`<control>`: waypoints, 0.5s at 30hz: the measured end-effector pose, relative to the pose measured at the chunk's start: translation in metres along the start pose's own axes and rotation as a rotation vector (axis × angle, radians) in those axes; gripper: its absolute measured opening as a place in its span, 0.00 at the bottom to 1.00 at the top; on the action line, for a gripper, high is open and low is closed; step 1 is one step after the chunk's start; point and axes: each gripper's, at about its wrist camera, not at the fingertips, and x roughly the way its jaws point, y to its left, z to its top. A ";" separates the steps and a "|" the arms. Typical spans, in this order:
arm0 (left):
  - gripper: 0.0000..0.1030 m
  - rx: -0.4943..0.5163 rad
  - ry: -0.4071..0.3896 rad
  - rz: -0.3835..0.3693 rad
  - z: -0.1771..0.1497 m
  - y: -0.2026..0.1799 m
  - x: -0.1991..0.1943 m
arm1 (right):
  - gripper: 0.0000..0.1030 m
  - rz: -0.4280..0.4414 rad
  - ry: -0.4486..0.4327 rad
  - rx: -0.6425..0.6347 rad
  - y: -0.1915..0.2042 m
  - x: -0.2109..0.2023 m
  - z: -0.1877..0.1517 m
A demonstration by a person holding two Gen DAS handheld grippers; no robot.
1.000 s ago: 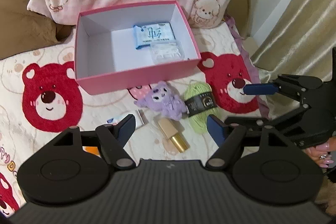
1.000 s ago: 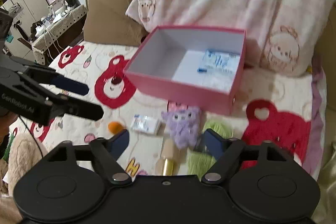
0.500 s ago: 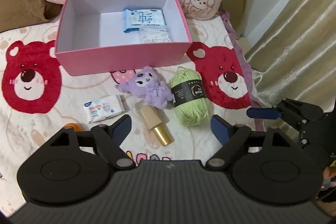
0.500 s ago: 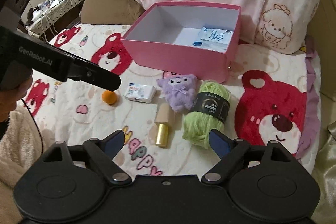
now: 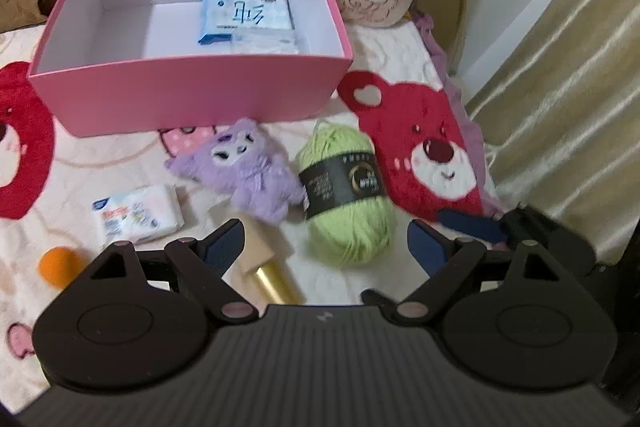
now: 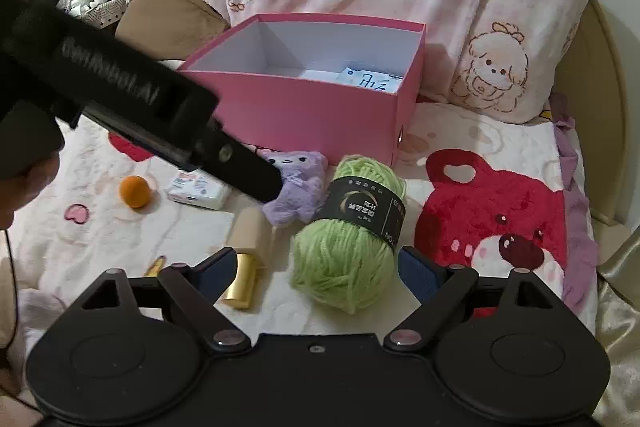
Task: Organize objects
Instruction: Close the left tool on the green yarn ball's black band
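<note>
A ball of green yarn point(image 6: 348, 239) with a black paper band lies on the bed point(image 6: 460, 131), just in front of the right corner of an open pink box point(image 5: 192, 95). In the right wrist view the yarn sits between the two blue-padded fingers of the right gripper point(image 6: 316, 267); these stand wide apart and neither is seen touching it. The left gripper point(image 5: 326, 245) also has its fingers spread wide, with nothing between them but the bed cover; the yarn's near end and a beige bottle with a gold cap point(image 5: 264, 267) lie just ahead of it. In the right wrist view the left gripper's black body reaches in from the left, its tip over a purple plush toy point(image 6: 298, 187).

The plush lies just left of the yarn, touching or nearly touching it, and close to the box's front wall. The bottle lies nearer the cameras, below the plush, its gold cap pointing toward the grippers. Left of the plush is a small white tissue pack point(image 5: 138, 213), and farther left a small orange ball point(image 5: 58, 265), apart from the rest.

Inside the box, against its right side, lie a blue-and-white packet point(image 5: 244, 19) and a clear packet point(image 5: 266, 43) in front of it. The rest of the white box floor is bare.

The bed cover is pale with red bear faces point(image 5: 432, 155). A pink pillow printed with cartoon figures point(image 6: 460, 7) leans behind the box, a brown cushion point(image 6: 168, 15) to its left. A beige curtain point(image 5: 568, 107) hangs at the right.
</note>
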 end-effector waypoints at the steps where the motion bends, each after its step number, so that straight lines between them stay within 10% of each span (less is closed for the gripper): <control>1: 0.84 -0.001 -0.014 -0.006 0.000 0.000 0.003 | 0.88 -0.002 -0.006 -0.006 -0.001 0.004 -0.002; 15: 0.59 -0.007 0.000 -0.025 -0.004 0.004 0.076 | 0.88 -0.002 -0.008 -0.014 -0.017 0.053 -0.019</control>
